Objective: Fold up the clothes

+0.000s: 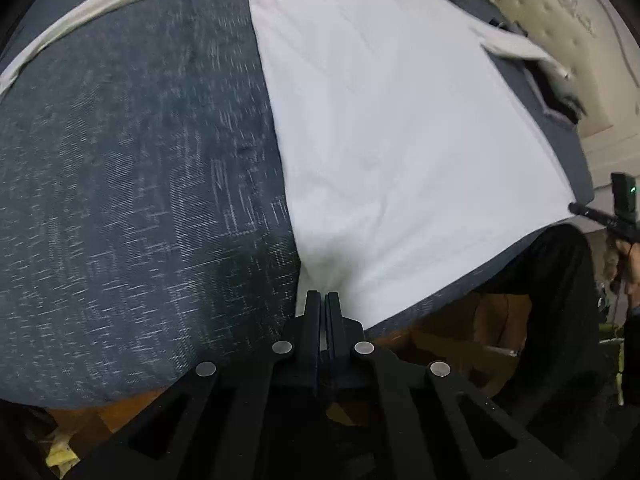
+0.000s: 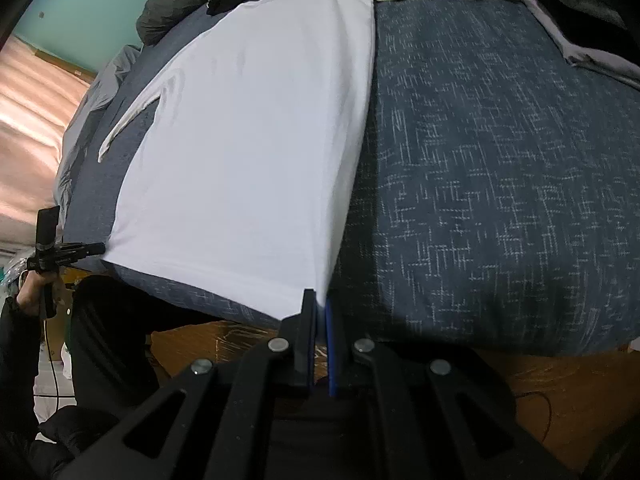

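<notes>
White long-sleeved shirt (image 1: 392,128) spread flat on a dark blue patterned bedspread (image 1: 132,184), hem toward the lower edge of both frames, sleeves trailing off to the upper corners. In the left wrist view, left gripper (image 1: 323,300) at bottom centre, jaws pressed together on one hem corner, cloth puckered into a small fold just above the tips. In the right wrist view, right gripper (image 2: 319,300) at bottom centre, jaws closed to a narrow slit on the other hem corner of the shirt (image 2: 256,140), a thin edge of white fabric visible between the blue-lined pads. Bedspread (image 2: 500,168) filling the right half of that frame, bare of clothing. Heap of grey and dark garments (image 2: 188,8) at the top left of the right wrist view, partly cut off by the frame edge; individual pieces hard to tell apart. Collar end of the shirt out of frame or hidden under that heap. Cream tufted headboard (image 1: 560,52) at upper right of the left wrist view. Wooden floor (image 2: 532,392) below the bed edge. Person's dark-sleeved hand (image 2: 38,292) on a gripper handle at far left, small and distorted.
</notes>
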Available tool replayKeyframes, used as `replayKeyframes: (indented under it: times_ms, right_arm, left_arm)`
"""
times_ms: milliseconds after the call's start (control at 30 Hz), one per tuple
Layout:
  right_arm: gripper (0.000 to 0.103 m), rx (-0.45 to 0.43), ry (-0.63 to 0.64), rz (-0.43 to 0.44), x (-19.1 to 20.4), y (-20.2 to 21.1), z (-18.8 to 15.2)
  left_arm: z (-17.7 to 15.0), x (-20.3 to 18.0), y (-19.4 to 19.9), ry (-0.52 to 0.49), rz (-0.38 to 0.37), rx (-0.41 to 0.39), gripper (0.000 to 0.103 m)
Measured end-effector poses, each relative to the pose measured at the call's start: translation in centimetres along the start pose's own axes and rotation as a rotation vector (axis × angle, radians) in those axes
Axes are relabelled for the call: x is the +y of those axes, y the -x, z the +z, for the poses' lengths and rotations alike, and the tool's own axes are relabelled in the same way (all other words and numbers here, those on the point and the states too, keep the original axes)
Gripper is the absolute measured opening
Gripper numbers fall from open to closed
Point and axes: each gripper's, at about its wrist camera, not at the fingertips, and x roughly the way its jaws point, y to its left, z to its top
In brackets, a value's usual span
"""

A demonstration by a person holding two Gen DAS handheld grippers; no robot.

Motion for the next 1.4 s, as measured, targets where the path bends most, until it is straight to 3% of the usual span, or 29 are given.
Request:
replayKeyframes:
  times_ms: [167, 333, 600, 867, 1033, 1100, 1133, 1400]
  right_arm:
    - [0.004, -0.038, 0.010, 0.026, 0.5, 1.6, 0.1]
    - [0.004, -0.039, 0.020, 0.017, 0.9, 1.1, -0.1]
    - [0.004, 0.002, 0.045, -0.067, 1.7, -2.0, -0.4]
    - [0.005, 0.052, 0.010, -0.066, 0.6, -2.6, -0.6]
    - [0.017, -0.034, -0.056, -0.048, -0.7, 0.3, 0.6]
    - [0.031, -0.077, -0.111, -0.041, -1.6, 1.1, 1.4]
    - [0.031, -0.081, -0.126, -0.036, -1.9, 1.0, 1.7]
    - [0.028, 0.030, -0.139, -0.039, -1.9, -3.1, 1.5]
  left_arm:
    - [-0.4, 0.2, 3.1, 0.024, -0.058, -0.066, 0.002]
    - [-4.7, 6.3, 6.2, 0.047, -0.054, -0.069, 0.002]
    - [-4.5, 7.7, 3.1, 0.067, -0.022, -0.002, 0.002]
    - [-4.4, 7.9, 2.5, 0.055, -0.007, 0.017, 0.002]
    - [-4.2, 8.3, 2.6, 0.058, -0.003, 0.025, 0.002]
    - [-4.1, 8.4, 2.4, 0.059, -0.002, 0.027, 0.002]
    - [-4.1, 8.4, 2.4, 0.059, 0.000, 0.029, 0.002]
    - [-4.2, 9.1, 2.0, 0.070, -0.004, 0.035, 0.002]
